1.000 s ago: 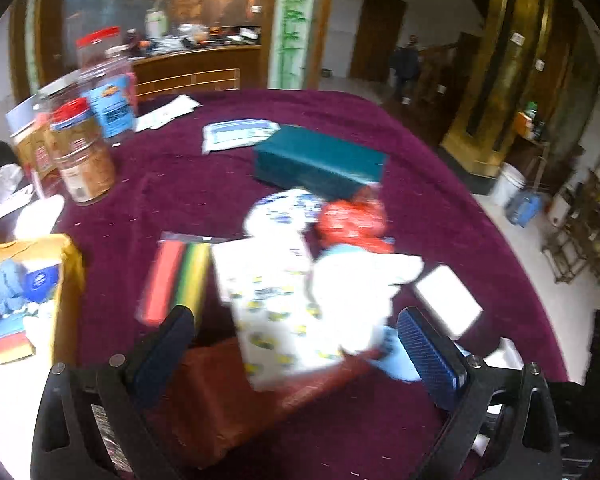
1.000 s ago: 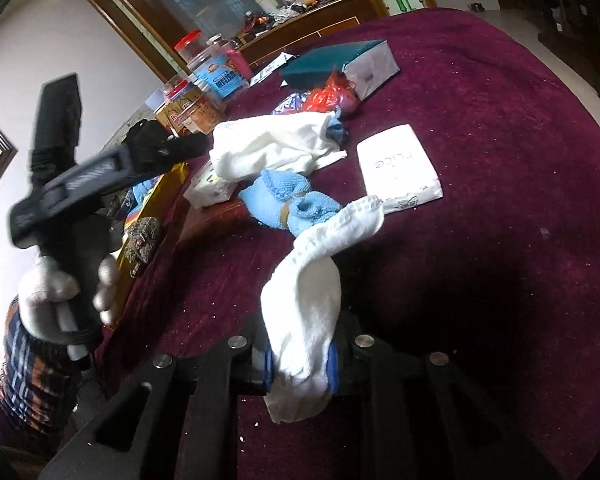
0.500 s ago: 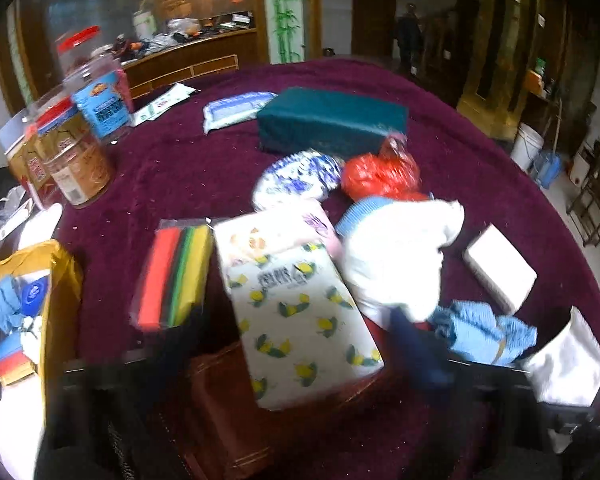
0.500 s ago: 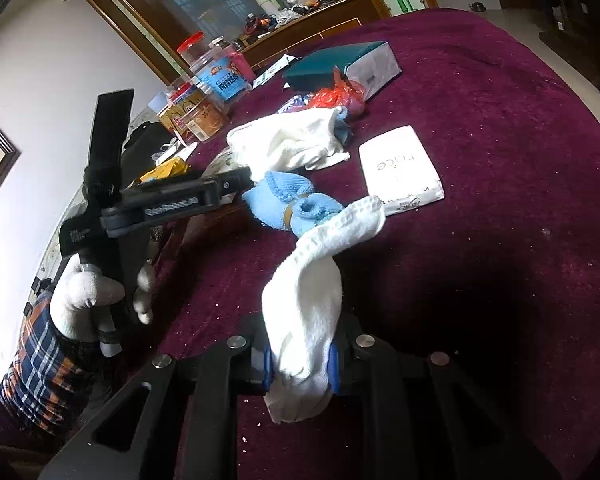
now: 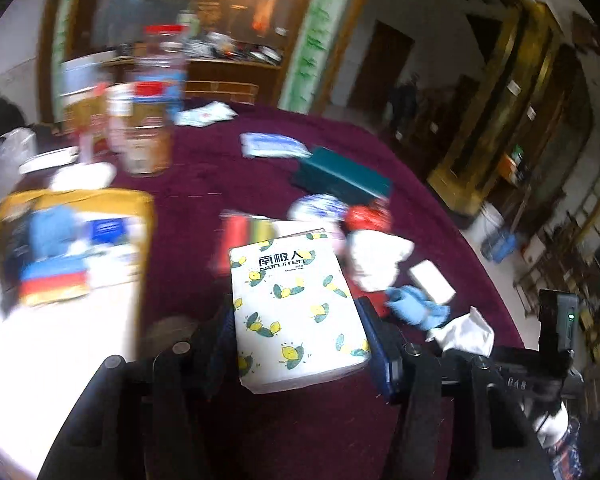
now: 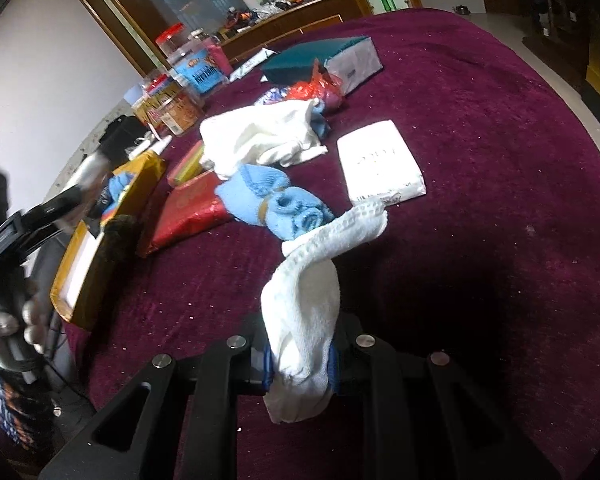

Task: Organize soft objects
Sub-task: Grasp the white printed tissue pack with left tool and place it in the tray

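Transfer underway: left gripper [image 5: 298, 338] clamps the tissue pack [image 5: 296, 308]; right gripper [image 6: 300, 360] pinches a white sock [image 6: 304, 308]; next likely the yellow box [image 5: 148, 216].

Black gripper [image 6: 300, 360] frames with silver screws and blue finger pads [image 5: 376, 344]; white knit glove [image 6: 16, 320]; plaid sleeve [image 6: 16, 400], orange and blue.

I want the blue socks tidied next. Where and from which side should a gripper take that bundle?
Grip the blue sock bundle at its waist, where a tan band cinches it, closing across that narrow part. Come from above: it lies flat on the cloth, with the red packet and white sock close beside it.
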{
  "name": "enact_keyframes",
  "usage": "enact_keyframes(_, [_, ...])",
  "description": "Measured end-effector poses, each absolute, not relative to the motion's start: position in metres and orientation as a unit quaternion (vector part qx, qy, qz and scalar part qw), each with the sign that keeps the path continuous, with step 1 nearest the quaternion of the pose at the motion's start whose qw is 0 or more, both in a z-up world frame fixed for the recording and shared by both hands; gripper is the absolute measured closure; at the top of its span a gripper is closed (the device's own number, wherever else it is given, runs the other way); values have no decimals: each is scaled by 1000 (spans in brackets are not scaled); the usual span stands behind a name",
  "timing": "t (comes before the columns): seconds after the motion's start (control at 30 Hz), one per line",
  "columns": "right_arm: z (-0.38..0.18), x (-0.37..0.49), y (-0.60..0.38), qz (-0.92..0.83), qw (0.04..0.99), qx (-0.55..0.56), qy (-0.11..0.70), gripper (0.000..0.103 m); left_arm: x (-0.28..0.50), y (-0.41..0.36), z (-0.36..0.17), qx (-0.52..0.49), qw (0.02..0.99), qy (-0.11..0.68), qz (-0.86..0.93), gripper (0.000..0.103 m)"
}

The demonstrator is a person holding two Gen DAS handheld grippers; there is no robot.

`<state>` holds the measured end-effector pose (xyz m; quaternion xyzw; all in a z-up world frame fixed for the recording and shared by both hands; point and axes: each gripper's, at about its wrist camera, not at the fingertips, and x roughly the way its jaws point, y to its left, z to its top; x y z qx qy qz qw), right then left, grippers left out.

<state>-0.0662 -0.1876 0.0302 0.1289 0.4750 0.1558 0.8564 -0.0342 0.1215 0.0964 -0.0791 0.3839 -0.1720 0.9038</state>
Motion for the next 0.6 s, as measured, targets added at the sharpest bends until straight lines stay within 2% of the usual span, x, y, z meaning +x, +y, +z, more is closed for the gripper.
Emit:
enact_keyframes(0.2, [36, -75, -183, 144, 860, 122, 475, 83, -42, 233, 76, -118, 899, 417, -59, 41])
enact_keyframes(0.5, [89, -87, -126, 177, 872, 80, 450, 84, -8, 308, 35, -121, 878, 461, 46, 40])
enact_keyframes(0.57, [99, -85, -103, 190, 871, 61, 449, 84, 1, 317, 33, -140, 873, 465, 47, 31])
enact_keyframes(0.6, [101, -84, -92, 197, 869, 55, 450, 84, 6, 323, 31, -152, 870, 467, 49, 24])
